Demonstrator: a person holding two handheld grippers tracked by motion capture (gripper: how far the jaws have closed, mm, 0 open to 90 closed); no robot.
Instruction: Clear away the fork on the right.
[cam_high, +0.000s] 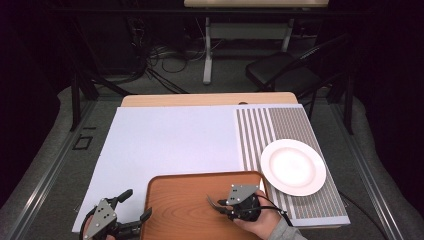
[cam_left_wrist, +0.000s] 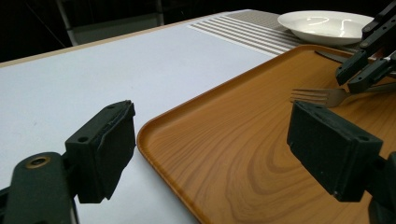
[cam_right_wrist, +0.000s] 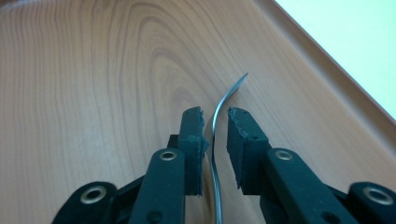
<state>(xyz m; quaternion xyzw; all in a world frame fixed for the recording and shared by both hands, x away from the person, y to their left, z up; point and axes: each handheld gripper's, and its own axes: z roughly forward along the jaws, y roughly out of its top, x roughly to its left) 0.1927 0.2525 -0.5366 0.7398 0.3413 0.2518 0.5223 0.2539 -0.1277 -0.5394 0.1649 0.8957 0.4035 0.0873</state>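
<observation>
Left hand-held gripper (cam_high: 134, 206): at the bottom left of the high view, jaws spread wide open. One jaw is over the white sheet, the other over the left edge of the tray. It holds nothing.
Right hand-held gripper (cam_high: 214, 202): at the bottom middle of the high view, held in a hand (cam_high: 261, 223), over the tray.
Fork (cam_right_wrist: 219, 122): it sits thin side up between the right jaws. The jaws are nearly closed around it, with a small gap on each side. I cannot tell if they pinch it. The tip is close to the wood.
Tray (cam_high: 175, 212): brown wood, at the near edge of the worktop.
White sheet (cam_high: 170, 140): covers the middle and left of the worktop, past the tray.
Striped mat (cam_high: 280, 125): on the right side.
Plate (cam_high: 293, 166): white and round, on the striped mat, just right of the tray's far corner.
Chair (cam_high: 285, 72): black, on the floor past the worktop, upper right.
</observation>
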